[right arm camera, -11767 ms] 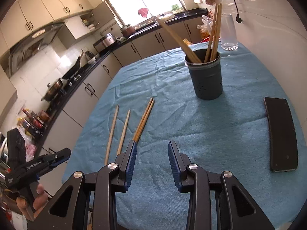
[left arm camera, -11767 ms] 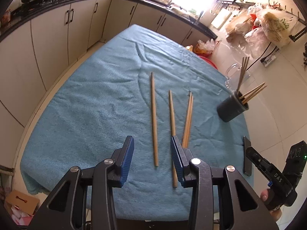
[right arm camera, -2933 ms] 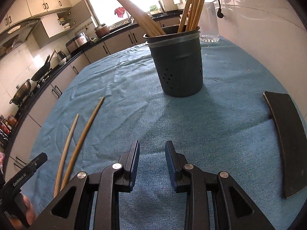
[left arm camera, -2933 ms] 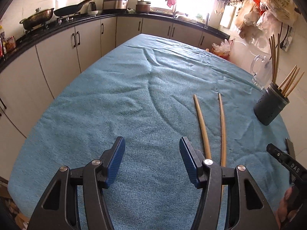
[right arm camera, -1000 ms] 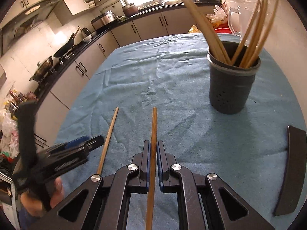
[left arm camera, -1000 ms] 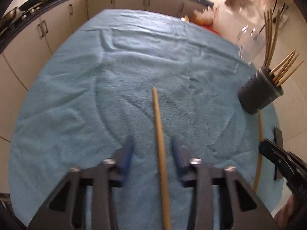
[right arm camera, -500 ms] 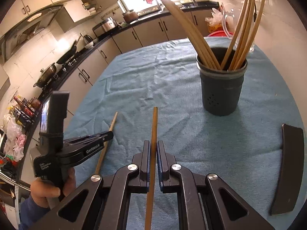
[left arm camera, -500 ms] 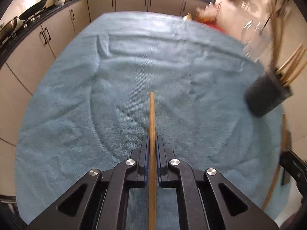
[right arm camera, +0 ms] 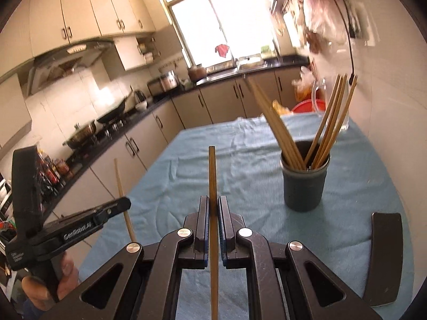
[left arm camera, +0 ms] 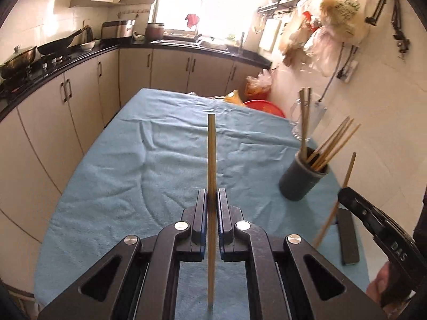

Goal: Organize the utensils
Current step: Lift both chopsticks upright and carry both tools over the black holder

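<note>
My left gripper (left arm camera: 212,196) is shut on a wooden chopstick (left arm camera: 211,160) and holds it above the blue cloth (left arm camera: 133,176). My right gripper (right arm camera: 212,204) is shut on another wooden chopstick (right arm camera: 212,176), also lifted off the cloth. The dark grey holder (right arm camera: 305,184) with several chopsticks stands ahead and to the right of the right gripper; it also shows in the left wrist view (left arm camera: 303,180). The right gripper and its chopstick (left arm camera: 344,184) show at the right of the left wrist view. The left gripper and its chopstick (right arm camera: 123,197) show at the left of the right wrist view.
A black flat phone-like object (right arm camera: 383,256) lies on the cloth at the right, near the wall. A glass jug (left arm camera: 307,120) stands behind the holder. Kitchen cabinets (left arm camera: 66,106) and a stove with pans run along the left. A red basin (left arm camera: 263,106) sits beyond the table.
Both grippers have lifted their chopsticks off the cloth and tilted up, so the views now look across the kitchen. No chopstick lies on the cloth any more.
</note>
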### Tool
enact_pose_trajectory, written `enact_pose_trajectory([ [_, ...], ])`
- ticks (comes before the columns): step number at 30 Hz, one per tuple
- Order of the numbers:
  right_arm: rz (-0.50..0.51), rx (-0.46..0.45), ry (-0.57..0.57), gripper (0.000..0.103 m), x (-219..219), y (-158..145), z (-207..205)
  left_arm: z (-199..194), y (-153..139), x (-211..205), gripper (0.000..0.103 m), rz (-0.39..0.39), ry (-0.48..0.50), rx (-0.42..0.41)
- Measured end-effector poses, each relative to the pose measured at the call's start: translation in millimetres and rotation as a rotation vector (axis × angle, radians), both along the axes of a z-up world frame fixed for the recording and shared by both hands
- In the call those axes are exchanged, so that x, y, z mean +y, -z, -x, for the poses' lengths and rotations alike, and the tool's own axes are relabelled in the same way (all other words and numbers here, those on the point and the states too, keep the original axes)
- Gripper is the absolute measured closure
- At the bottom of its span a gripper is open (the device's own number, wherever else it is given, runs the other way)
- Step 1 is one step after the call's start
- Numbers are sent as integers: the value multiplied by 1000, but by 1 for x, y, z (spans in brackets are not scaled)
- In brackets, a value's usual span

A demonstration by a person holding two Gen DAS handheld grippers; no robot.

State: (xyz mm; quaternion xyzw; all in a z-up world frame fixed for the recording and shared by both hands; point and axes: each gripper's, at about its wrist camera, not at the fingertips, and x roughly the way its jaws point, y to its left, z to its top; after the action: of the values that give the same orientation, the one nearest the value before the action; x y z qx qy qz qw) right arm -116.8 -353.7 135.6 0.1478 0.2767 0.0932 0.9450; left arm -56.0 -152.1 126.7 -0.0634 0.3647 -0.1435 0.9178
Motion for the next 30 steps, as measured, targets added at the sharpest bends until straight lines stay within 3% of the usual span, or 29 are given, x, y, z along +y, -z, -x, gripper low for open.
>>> enact_pose_trajectory([
  [15, 1, -35, 66, 96, -5, -7, 12, 18, -16, 1, 97, 27, 18, -38],
  [30, -51, -55, 137, 96, -41, -14, 23, 18, -20, -6, 97, 28, 32, -42],
])
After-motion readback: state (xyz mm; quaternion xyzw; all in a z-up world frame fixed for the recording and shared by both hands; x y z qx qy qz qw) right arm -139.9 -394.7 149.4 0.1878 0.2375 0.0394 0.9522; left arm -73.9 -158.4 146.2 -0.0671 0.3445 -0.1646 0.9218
